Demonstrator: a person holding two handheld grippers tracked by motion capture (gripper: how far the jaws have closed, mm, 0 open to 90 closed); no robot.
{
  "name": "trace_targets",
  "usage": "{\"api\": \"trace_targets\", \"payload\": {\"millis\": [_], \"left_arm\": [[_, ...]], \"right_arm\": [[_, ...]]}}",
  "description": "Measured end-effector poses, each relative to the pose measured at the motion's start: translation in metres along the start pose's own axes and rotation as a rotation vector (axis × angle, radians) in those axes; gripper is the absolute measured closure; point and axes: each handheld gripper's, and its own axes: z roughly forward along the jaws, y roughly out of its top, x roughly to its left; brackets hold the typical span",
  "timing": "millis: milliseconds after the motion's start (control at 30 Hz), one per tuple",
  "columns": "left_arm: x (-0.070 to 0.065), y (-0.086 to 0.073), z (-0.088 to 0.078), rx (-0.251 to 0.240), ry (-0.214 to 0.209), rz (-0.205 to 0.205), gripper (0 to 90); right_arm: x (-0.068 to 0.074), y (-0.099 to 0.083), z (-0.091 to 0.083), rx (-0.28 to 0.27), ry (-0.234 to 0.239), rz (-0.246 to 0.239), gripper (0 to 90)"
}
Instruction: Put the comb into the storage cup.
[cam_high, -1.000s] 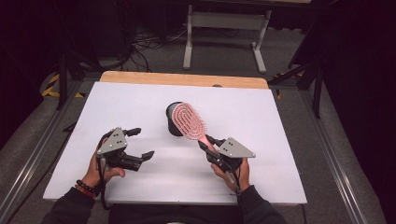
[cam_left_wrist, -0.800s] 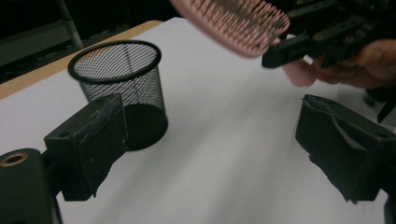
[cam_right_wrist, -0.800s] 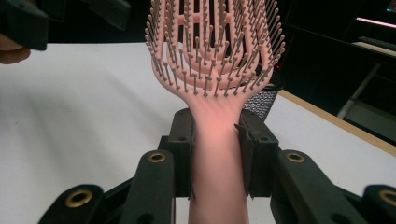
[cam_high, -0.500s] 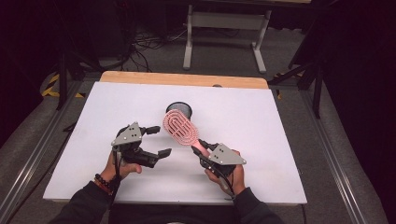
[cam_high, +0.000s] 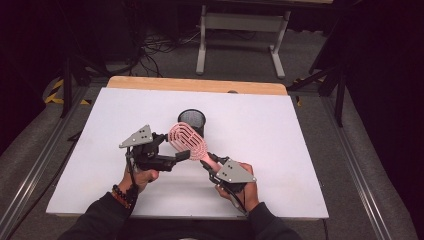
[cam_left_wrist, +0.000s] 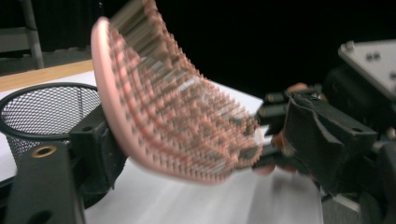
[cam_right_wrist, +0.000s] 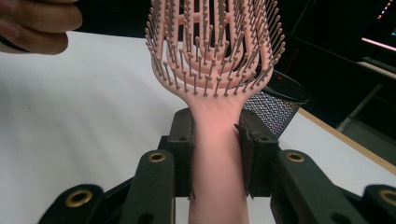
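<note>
Where white tabletop meets dark room, right tool grips hairbrush (left tool closing, untouching).

We list a pink hairbrush, bristles facing us, before a black mesh cup on the white table.

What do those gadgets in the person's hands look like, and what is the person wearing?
Both the left gripper and right gripper are black, angular two-jaw tools, each topped by a grey three-cornered plate with small dark dots. The jaw arms carry brass-ringed holes. A thin black cable trails from each. The person wears dark long sleeves and a beaded bracelet on the left wrist.
</note>
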Motion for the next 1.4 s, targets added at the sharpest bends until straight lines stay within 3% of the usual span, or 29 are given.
{"api": "trace_targets", "payload": {"millis": [200,300,433,633,933,1200,1400], "left_arm": [[0.0,0.001,0.004,-0.034,0.029,-0.054,27.3],[-0.001,0.0,0.006,-0.054,0.077,-0.082,38.6],[-0.001,0.0,0.006,-0.094,0.063,-0.101,55.8],[-0.008,0.004,0.008,-0.117,0.025,-0.06,61.7],[-0.018,0.008,0.013,-0.11,0.037,-0.005,62.5],[-0.023,0.011,0.012,-0.119,0.039,0.023,62.9],[-0.022,0.013,0.007,-0.144,0.048,0.032,63.5]], "right_arm": [[0.002,-0.002,0.002,0.001,-0.019,-0.012,69.5],[0.001,-0.004,0.003,0.004,-0.029,-0.004,69.5],[0.001,-0.007,0.004,0.01,-0.043,-0.009,69.5],[0.001,-0.008,0.005,0.023,-0.062,-0.019,69.5],[-0.002,-0.01,0.005,0.03,-0.071,-0.012,69.0],[-0.003,-0.01,0.004,0.021,-0.078,-0.001,62.8],[-0.001,-0.01,0.005,0.03,-0.067,-0.006,53.0]]}}
